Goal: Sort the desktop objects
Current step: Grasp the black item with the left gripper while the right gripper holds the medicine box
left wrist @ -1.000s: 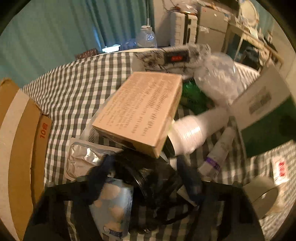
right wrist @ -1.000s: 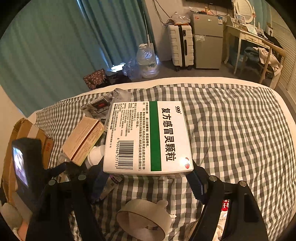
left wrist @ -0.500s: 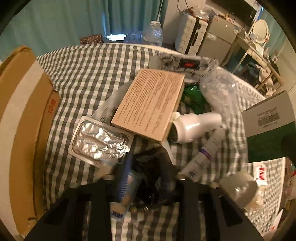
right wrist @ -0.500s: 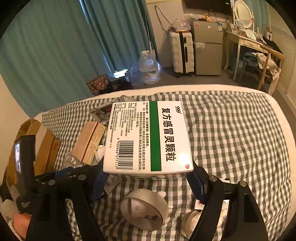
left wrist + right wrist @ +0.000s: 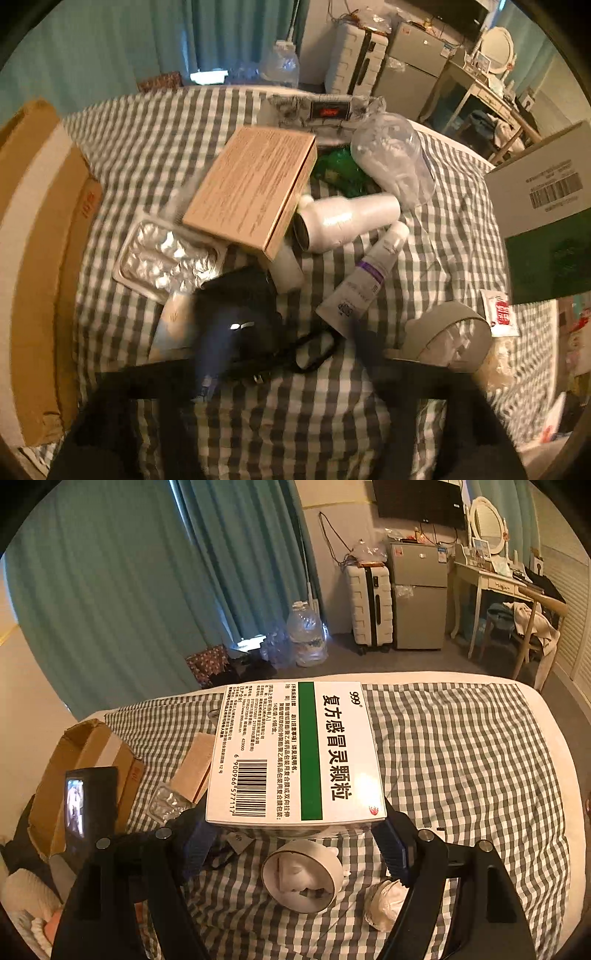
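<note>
Right gripper (image 5: pixel 295 834) clamped across the short sides of the white-and-green medicine box (image 5: pixel 295 749), held flat, raised above the checked cloth (image 5: pixel 461 760); box's long axis runs away from the camera, barcode end nearest. Left gripper (image 5: pixel 284 347), jaws opening and holding nothing, above a black corded object (image 5: pixel 240 317) just near-side of the tan box (image 5: pixel 255 188), whose long axis slants up-right.

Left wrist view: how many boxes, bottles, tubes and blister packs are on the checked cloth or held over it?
Boxes: 2, tan box and green-and-white box
Bottles: 1, white bottle
Tubes: 1, purple-banded tube
Blister packs: 1, foil blister pack
Total: 5
</note>
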Available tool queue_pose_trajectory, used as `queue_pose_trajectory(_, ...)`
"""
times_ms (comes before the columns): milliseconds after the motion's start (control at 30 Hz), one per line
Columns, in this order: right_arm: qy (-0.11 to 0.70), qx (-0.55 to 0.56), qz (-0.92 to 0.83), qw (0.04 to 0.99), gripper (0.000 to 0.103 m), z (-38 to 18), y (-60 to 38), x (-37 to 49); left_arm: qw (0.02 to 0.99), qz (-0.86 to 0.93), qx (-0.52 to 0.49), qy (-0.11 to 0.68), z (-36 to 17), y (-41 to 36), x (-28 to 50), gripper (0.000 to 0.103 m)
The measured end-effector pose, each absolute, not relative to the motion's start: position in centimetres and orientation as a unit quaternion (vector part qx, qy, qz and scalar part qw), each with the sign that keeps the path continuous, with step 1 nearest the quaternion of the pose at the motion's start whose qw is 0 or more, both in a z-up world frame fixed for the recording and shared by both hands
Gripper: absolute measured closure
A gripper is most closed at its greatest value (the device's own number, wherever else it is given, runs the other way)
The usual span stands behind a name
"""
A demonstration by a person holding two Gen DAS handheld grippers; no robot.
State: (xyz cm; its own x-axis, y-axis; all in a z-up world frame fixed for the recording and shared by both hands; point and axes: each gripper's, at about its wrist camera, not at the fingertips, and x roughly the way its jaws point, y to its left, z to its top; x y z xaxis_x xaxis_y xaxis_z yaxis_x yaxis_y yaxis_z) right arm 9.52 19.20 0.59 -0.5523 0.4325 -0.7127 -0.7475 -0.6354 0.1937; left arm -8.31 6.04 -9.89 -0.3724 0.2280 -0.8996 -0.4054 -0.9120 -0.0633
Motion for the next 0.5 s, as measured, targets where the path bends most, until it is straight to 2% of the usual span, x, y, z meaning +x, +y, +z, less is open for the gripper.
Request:
queue_pose_trajectory(100, 0.247, -0.321, 0.844, 0.35, 0.026, 0.4, 19.3, 9.4, 0.17, 0.841, -0.502, 0.108, -9.5, 5.9, -7.9, 0.012)
queue_pose_trajectory(233, 0.257, -0.326, 0.84, 0.348, 0.026, -0.4, 19.7, 9.3, 0.166, 0.847, -0.496, 0.102, -9.5, 5.3, -8.2, 0.012)
queue_pose_trajectory(367, 0.26, -0.337, 0.838, 0.342, 0.026, -1.3, 20.0, 8.8, 0.165, 0.825, -0.53, 0.107, -11.5, 5.8, -9.5, 0.012)
queue_pose_trajectory(433, 0.262, -0.34, 0.837, 0.34, 0.026, -1.7, 20.3, 8.8, 0.172, 0.814, -0.54, 0.124, -12.9, 6.4, -9.6, 0.022)
queue_pose_trajectory(500, 0.268, -0.342, 0.834, 0.34, 0.026, -2.1, 20.8, 8.8, 0.166, 0.815, -0.527, 0.176, -13.8, 7.4, -9.3, 0.054)
